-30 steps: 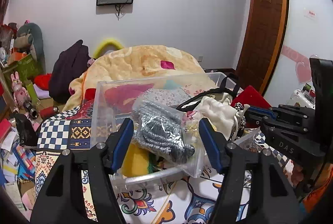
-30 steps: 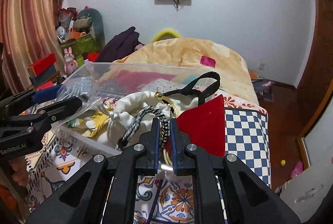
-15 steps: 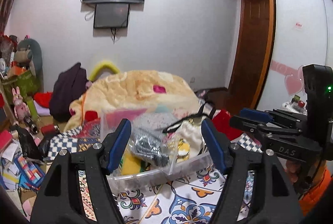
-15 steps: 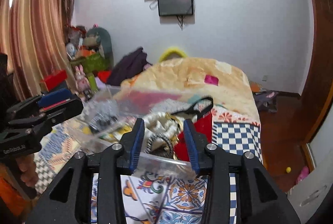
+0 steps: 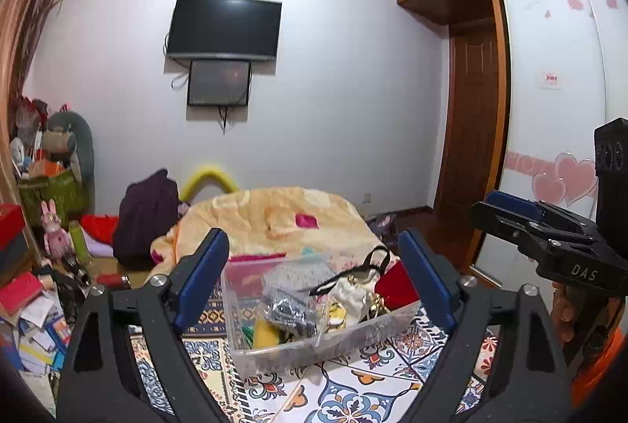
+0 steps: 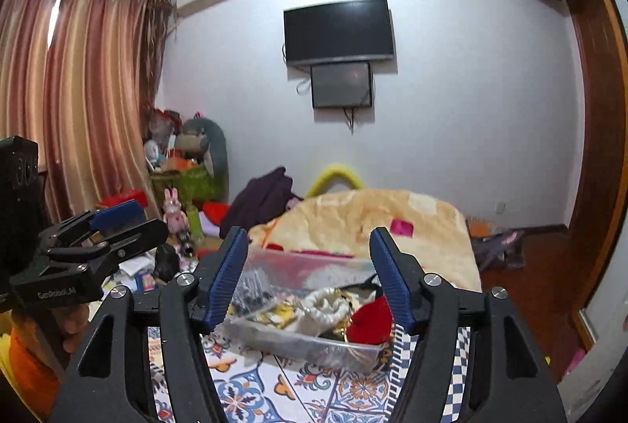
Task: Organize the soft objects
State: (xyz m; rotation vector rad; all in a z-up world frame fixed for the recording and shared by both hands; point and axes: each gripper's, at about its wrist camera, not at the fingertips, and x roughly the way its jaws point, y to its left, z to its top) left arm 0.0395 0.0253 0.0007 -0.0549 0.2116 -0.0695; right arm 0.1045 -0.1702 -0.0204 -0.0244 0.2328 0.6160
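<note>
A clear plastic bin sits on the patterned bed cover and holds soft things: a grey knit item in a clear bag, a white drawstring pouch, a red pouch and something yellow. My left gripper is open and empty, held back from and above the bin. My right gripper is open and empty, also back from the bin. The white pouch and red pouch show between its fingers. Each gripper shows in the other's view.
An orange blanket is heaped behind the bin. A dark garment lies left of it. Clutter, toys and papers fill the left floor. A wooden door and a wardrobe stand to the right.
The right gripper let go of the white pouch and opened wide. Both grippers pulled back and up from the bin, which now looks smaller and farther.
</note>
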